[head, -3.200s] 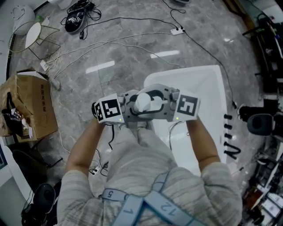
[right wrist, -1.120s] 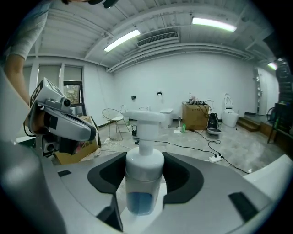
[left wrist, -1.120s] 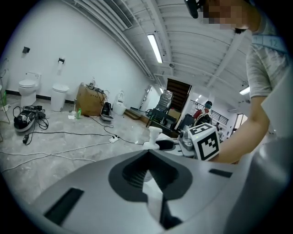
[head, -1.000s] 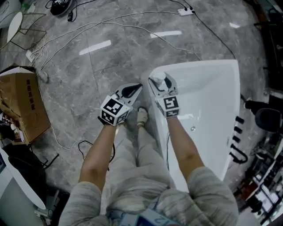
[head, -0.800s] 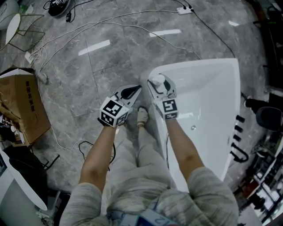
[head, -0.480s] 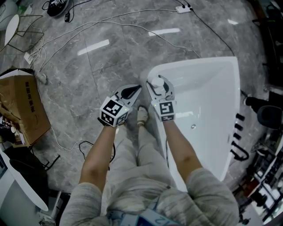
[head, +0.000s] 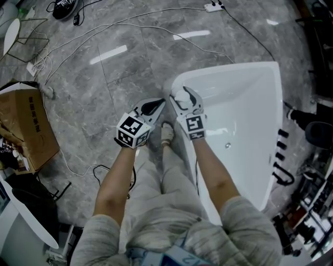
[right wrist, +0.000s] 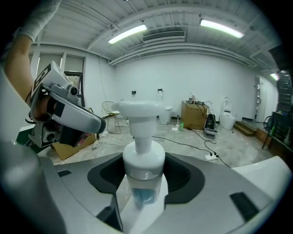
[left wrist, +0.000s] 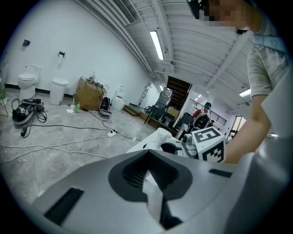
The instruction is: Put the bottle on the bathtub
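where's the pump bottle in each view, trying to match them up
Head view: the pump bottle is at centre, in the right gripper, over the bathtub corner.
Left gripper view: right of centre, only its white top showing.
Right gripper view: dead centre, clamped between the jaws.
Shared landmark: the white power strip.

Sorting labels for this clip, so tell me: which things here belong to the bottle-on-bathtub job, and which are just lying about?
Job in hand:
- pump bottle, clamped in the right gripper
- white bathtub

Lying about:
- cardboard box
- power strip
- left gripper, shut and empty
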Motion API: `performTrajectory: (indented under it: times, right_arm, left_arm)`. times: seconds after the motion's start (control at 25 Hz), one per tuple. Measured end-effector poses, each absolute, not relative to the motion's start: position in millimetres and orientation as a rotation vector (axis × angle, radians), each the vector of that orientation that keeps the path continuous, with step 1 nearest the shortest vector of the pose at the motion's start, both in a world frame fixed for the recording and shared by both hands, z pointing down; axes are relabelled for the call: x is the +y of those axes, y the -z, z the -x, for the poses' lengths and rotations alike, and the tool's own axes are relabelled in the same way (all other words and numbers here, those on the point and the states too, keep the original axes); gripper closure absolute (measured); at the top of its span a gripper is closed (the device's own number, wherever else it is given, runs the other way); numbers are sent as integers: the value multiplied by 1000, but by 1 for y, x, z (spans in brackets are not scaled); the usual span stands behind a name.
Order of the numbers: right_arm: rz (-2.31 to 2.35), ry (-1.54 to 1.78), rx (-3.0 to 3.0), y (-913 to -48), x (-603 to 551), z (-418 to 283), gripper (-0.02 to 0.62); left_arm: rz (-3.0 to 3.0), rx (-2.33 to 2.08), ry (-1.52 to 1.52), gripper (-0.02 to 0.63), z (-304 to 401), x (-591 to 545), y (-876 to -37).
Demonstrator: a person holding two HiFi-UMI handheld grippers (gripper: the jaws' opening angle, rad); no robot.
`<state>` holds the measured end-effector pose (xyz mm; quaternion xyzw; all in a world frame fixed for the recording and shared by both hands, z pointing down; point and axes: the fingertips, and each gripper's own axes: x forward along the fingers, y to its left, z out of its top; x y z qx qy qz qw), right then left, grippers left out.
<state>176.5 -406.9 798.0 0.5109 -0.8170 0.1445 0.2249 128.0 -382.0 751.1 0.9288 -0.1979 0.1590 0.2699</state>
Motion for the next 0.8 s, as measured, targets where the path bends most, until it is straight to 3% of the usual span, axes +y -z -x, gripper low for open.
performTrajectory:
  times: [0.8]
  right_arm:
    - [-1293, -443, -2245, -784, -386, -184, 364]
  left_arm:
    - [-2483, -566, -434, 603, -119, -384, -745]
